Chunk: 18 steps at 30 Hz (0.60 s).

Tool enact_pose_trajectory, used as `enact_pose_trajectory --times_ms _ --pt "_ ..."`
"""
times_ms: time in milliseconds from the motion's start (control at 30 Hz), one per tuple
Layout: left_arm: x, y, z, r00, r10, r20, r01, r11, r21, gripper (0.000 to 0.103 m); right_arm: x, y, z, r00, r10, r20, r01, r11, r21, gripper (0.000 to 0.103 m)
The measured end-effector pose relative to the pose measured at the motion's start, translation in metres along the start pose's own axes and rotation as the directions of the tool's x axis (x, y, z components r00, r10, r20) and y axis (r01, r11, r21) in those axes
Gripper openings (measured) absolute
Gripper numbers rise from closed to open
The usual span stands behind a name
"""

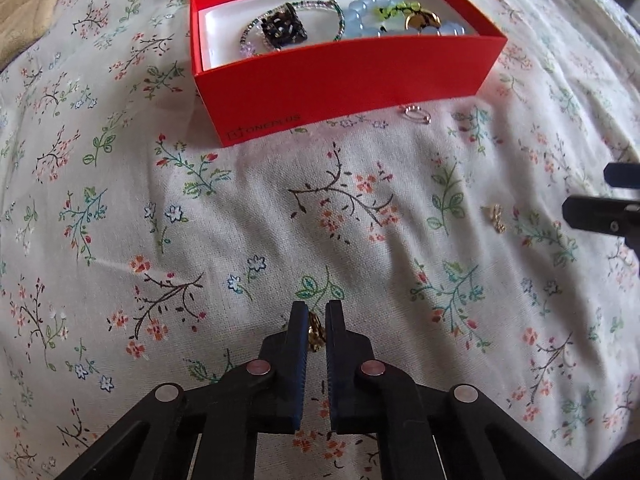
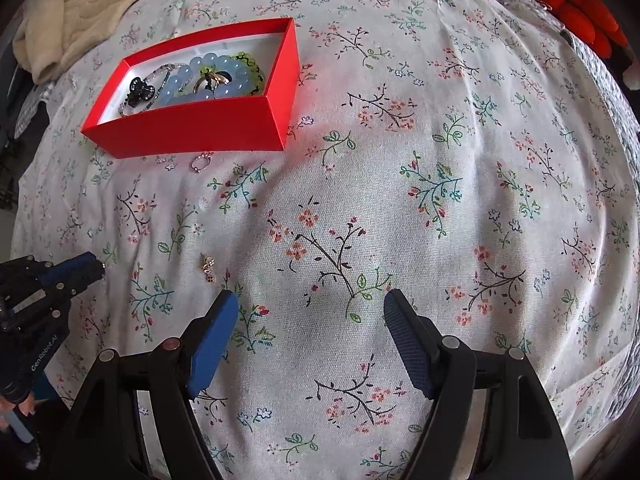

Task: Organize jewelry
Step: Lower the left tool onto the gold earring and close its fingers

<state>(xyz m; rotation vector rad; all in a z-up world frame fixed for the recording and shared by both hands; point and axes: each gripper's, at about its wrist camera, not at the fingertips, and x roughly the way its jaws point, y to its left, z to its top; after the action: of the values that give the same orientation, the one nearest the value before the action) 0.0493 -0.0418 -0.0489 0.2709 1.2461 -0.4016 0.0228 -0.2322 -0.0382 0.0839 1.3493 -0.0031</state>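
A red box (image 1: 340, 80) sits on the floral bedsheet and holds a blue bead bracelet (image 1: 362, 14), a dark hair clip (image 1: 284, 26) and other jewelry; it also shows in the right wrist view (image 2: 192, 128). My left gripper (image 1: 317, 312) is shut on a small gold earring (image 1: 315, 332), low over the sheet. It shows at the left edge of the right wrist view (image 2: 98, 267). My right gripper (image 2: 310, 304) is open and empty. A second gold earring (image 1: 496, 216) (image 2: 208, 267) lies loose on the sheet. A silver ring (image 1: 416, 114) (image 2: 199, 163) lies beside the box.
A cream blanket (image 2: 80, 8) is bunched at the far left of the bed. Orange cushions (image 2: 576, 12) lie at the far right. The right gripper's tips (image 1: 600, 208) show at the right edge of the left wrist view.
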Motion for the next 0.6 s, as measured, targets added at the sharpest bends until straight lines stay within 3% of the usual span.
enact_pose_trajectory --times_ms 400,467,600 --pt "-0.023 0.027 -0.004 0.995 -0.072 0.063 0.078 0.992 -0.100 0.001 0.004 0.009 0.008 0.999 0.039 -0.008 -0.039 0.999 0.017 0.078" --pt "-0.022 0.027 -0.004 0.994 -0.088 0.060 0.092 0.993 -0.067 0.002 0.005 0.011 0.010 0.999 0.048 -0.008 -0.048 0.999 0.021 0.078" --pt "-0.023 0.006 -0.014 0.995 -0.067 0.078 0.057 0.991 0.125 0.021 0.008 0.017 0.016 0.998 0.058 -0.012 -0.058 0.998 0.025 0.078"
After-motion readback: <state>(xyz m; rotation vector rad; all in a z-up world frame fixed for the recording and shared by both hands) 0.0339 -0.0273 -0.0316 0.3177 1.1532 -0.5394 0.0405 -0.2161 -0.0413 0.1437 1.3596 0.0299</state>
